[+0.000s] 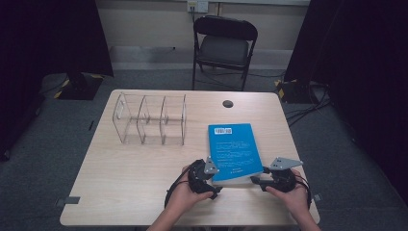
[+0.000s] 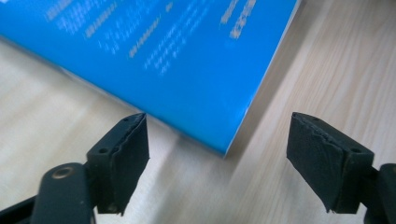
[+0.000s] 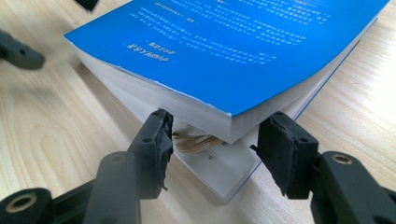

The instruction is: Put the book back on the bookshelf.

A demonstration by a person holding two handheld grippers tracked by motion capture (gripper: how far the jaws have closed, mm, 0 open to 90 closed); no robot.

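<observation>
The blue book lies flat on your table, near the front edge between your two grippers. Your right gripper straddles its lifted near corner, jaws apart, not pressing. Your left gripper stands wide open just short of another corner. The clear divided rack behind holds nothing.

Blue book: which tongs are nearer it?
Right. The right tongs straddle the lifted near corner of the book; the left tongs sit open just short of its other near corner.
</observation>
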